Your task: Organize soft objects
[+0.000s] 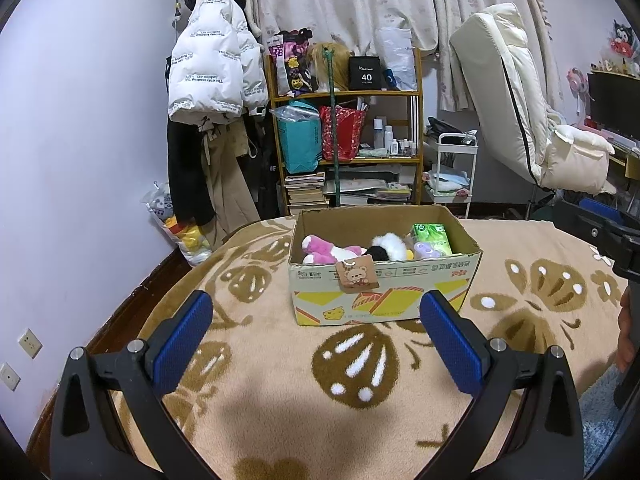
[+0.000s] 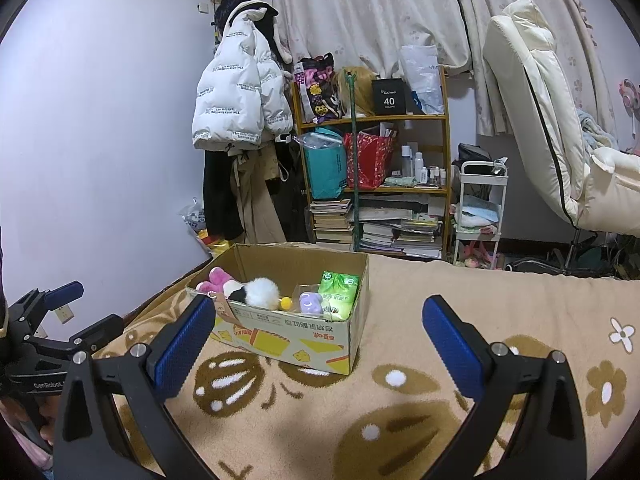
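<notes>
An open cardboard box stands on the beige patterned blanket. Inside lie a pink and white plush, a black and white fluffy toy, a small purple item and a green tissue pack. A bear tag hangs over the box's front rim. My left gripper is open, in front of the box, holding nothing. My right gripper is open too, nearer the box's right corner, also holding nothing.
A wooden shelf with bags, bottles and books stands behind the bed. Coats hang at the left, a white cart and padded chair at the right. The other gripper shows at the left edge of the right wrist view.
</notes>
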The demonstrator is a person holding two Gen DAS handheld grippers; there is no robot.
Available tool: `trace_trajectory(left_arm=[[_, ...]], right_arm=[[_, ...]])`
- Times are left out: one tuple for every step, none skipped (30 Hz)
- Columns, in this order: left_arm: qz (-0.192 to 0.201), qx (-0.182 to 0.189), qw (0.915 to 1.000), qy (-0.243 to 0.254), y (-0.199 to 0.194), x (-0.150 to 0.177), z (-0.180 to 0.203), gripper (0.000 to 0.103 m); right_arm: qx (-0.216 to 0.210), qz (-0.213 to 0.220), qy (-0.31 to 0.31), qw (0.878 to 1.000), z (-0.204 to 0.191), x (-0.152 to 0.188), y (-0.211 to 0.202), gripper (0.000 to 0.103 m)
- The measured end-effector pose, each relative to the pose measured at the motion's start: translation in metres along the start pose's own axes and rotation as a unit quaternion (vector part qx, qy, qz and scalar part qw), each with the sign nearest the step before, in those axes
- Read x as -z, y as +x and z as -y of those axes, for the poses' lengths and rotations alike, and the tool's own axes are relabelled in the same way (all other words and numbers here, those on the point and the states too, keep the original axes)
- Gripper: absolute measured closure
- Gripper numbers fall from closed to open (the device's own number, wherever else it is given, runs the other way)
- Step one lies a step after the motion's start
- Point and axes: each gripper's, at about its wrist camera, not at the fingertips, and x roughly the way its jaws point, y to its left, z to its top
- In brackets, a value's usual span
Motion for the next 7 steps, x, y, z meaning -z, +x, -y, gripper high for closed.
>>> trace_trajectory(left_arm=[[-0.001, 0.000, 1.0000, 0.000, 0.0006, 0.0005, 0.0002, 0.001], [-0.002, 0.000, 1.0000, 0.000, 0.0011, 0.0007, 0.0002, 0.001], [-0.003, 0.000, 1.0000, 0.000, 0.0015, 0.0009, 0.0001, 0.001], [-0.004, 0.000, 1.0000, 0.000, 0.0022, 0.0011, -0.0001, 0.001], [-0.004, 0.000, 1.0000, 0.000, 0.0021, 0.0013, -0.0001, 0.001], [-0.004, 0.000, 1.0000, -0.001, 0.0022, 0.0015, -0.0001, 0.001], [-0.004, 0.001, 1.0000, 0.000, 0.0022, 0.0015, -0.0001, 0.001]], right_arm=[[0.000, 0.000, 0.000, 1.000, -0.0001, 0.0001, -0.0001, 0.000], [0.000, 0.000, 0.000, 1.000, -0.0001, 0.0000, 0.0000, 0.000], [0.000, 0.000, 0.000, 1.000, 0.0001, 0.0000, 0.0001, 0.000], [0.000, -0.001, -0.001, 1.000, 0.0005, 0.0000, 0.0002, 0.000], [0.000, 0.000, 0.000, 1.000, 0.0001, 0.0000, -0.0001, 0.000], [0.000, 0.000, 0.000, 1.000, 0.0004, -0.0001, 0.0000, 0.000], [0.000, 0.000, 0.000, 1.000, 0.0001, 0.0000, 0.0000, 0.000]])
